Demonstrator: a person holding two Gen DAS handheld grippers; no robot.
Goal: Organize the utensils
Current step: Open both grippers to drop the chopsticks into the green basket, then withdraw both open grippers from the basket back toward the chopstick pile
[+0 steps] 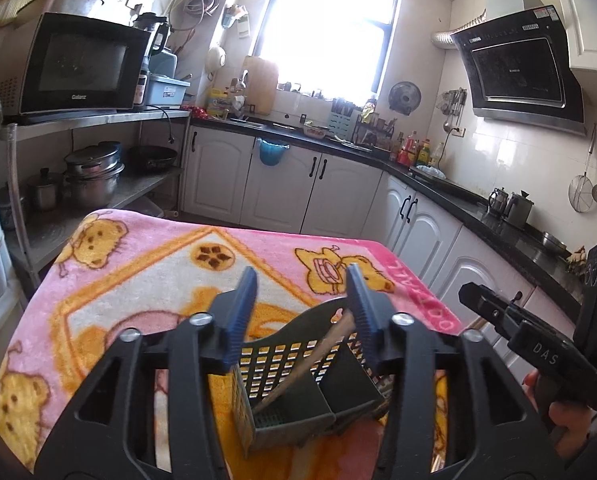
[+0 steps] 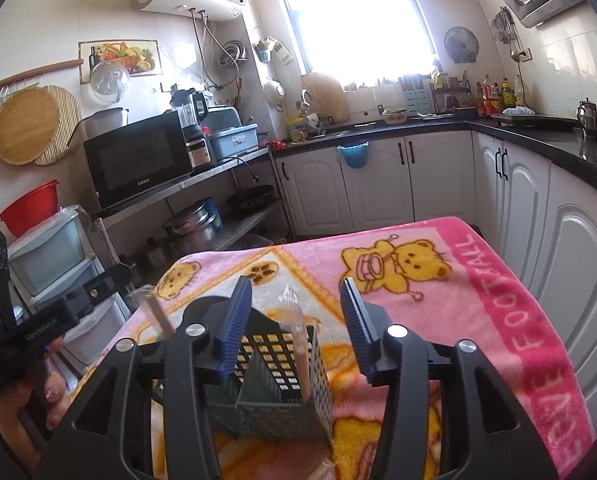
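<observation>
On the pink blanket point(image 2: 438, 300) stands one dark slotted holder point(image 2: 282, 392) with two compartments, one wooden utensil point(image 2: 300, 364) leaning in each. Both the left gripper point(image 1: 302, 300) and right gripper point(image 2: 296, 312) are spread, holding nothing.

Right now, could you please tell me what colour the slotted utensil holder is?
Dark grey-green utensil holder, clearest in the right wrist view.

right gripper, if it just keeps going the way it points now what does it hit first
Most likely the dark slotted utensil basket, which stands right below and ahead of the open right gripper, or the wrapped chopsticks leaning in it. Beyond that lies the pink blanket. Depth is hard to judge here.
</observation>
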